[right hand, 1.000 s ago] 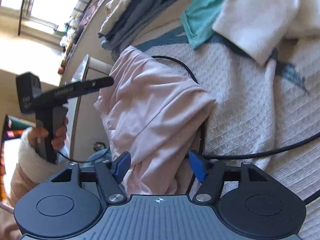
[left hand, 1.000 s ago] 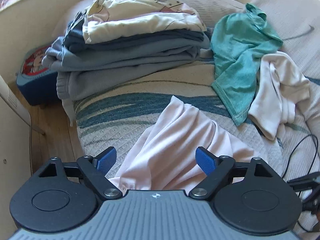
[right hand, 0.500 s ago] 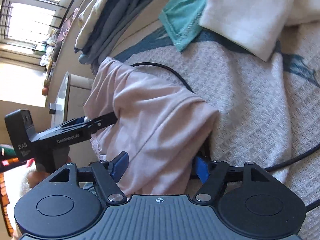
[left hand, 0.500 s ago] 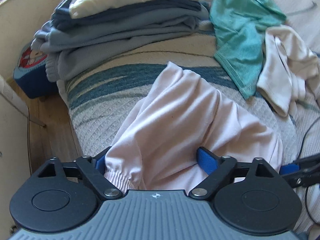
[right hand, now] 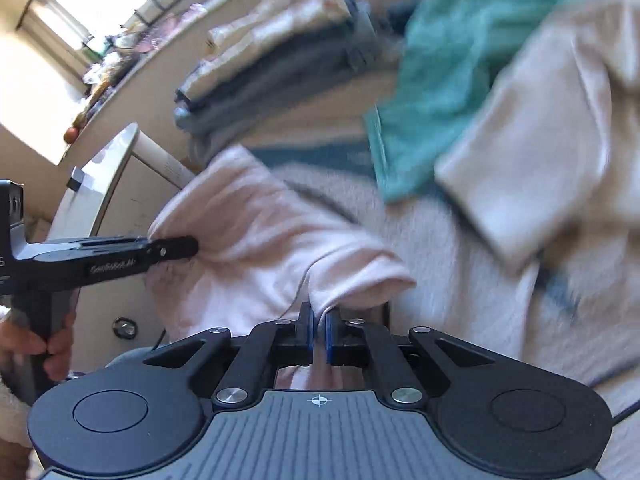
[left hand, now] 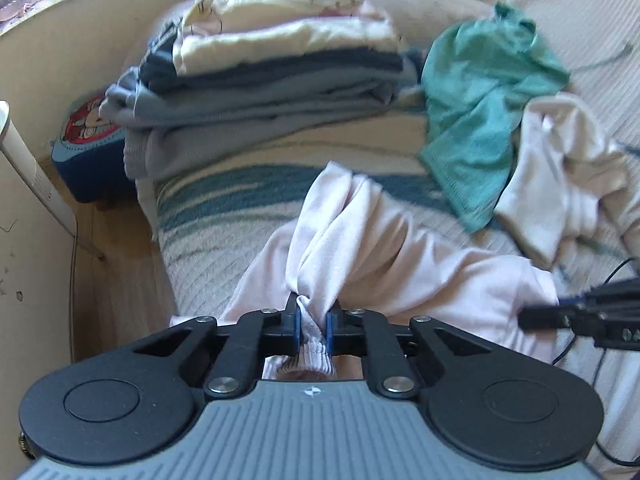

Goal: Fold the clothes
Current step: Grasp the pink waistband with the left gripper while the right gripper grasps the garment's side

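While both tools pinch the same pale pink garment (left hand: 384, 256), it lies bunched on the bed (left hand: 224, 216) just ahead of them, its far end reaching toward the blue stripe of the bedcover. The left tool (left hand: 311, 326) has just been closing, and its blue pads now press on the gathered, elasticated edge of the pink cloth, which rises in tight folds straight out from between them. The right tool (right hand: 318, 334) has likewise just been closing and its pads are nearly together, clamped on a thin fold at the garment's other side. Seen from the right wrist, the left tool's dark body reaches in from the left with a hand (right hand: 44, 344) wrapped around its grip; seen from the left wrist, the right tool enters at the right edge, touching the pink cloth. Beyond the left tool, at the far left of the bed, sits a stack of folded clothes (left hand: 264, 92), grey and dark blue layers under cream ones. Ahead and to the right lies a crumpled green shirt (left hand: 480, 120), and just beside it, partly under its edge, a white garment (left hand: 560, 184). A black cable (left hand: 612, 276) trails over the bedcover at the far right. The right wrist view is blurred.
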The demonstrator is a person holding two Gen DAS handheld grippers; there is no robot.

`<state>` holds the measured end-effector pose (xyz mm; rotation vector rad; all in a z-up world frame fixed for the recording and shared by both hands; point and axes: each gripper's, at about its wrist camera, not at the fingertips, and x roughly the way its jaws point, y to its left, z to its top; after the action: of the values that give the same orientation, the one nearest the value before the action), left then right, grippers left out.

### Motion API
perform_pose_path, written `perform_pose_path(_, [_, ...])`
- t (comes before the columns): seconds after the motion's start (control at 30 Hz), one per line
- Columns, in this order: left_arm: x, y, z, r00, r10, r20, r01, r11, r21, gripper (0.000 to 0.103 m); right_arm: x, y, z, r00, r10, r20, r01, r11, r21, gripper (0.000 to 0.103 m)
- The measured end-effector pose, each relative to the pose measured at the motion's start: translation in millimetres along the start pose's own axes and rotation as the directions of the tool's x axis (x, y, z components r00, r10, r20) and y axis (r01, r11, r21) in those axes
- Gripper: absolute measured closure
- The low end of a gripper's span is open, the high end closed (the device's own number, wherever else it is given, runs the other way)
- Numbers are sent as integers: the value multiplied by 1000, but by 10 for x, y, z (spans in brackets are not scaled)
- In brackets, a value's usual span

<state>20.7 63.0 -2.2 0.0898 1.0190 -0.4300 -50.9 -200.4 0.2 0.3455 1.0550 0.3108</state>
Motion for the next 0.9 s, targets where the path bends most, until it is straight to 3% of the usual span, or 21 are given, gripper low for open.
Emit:
perform_pose_path(0.23, [127,-74,200,997,14,82,-9,998,-63,92,-57,82,457,986,-108,123,130,974,-187,97])
perform_pose_path(0.33, [373,-27,230,999,36,39,-32,995,-95,82,162,-19,618,984,-147,103,164,967,-195,97])
perform_pose_path(0.43, [498,173,213,1000,-22,21,26,985,-170,78,361,-140,624,984,-160,80,174,960,-221,97])
perform_pose_path(0.47, [506,242,207,999,-42,26,46,980,-191,75,409,-178,608,986,-150,78,164,961,-223,97])
perform_pose_path(0.5, [495,292,204,999,-45,26,50,978,-203,64,449,-217,597,988,-140,62,151,965,-215,95])
perform_pose_path(0.57, [456,347,201,999,-25,27,30,979,-202,53,468,-269,583,992,-121,46,128,971,-200,92])
perform_pose_path(0.6, [425,366,196,999,-26,31,32,980,-198,51,475,-294,579,993,-112,39,117,974,-193,92])
perform_pose_path(0.67, [347,396,187,999,-40,35,46,979,-200,49,405,-334,604,995,-90,38,95,981,-171,87])
perform_pose_path(0.77, [228,385,192,998,-38,54,48,981,-187,45,220,-403,628,997,-61,54,67,990,-122,71])
perform_pose_path(0.83, [153,380,201,996,-47,75,61,981,-184,35,80,-432,625,997,-44,69,51,994,-96,59])
perform_pose_path(0.9, [117,383,224,994,-61,88,76,981,-181,30,-33,-494,603,998,-16,63,19,999,-45,55])
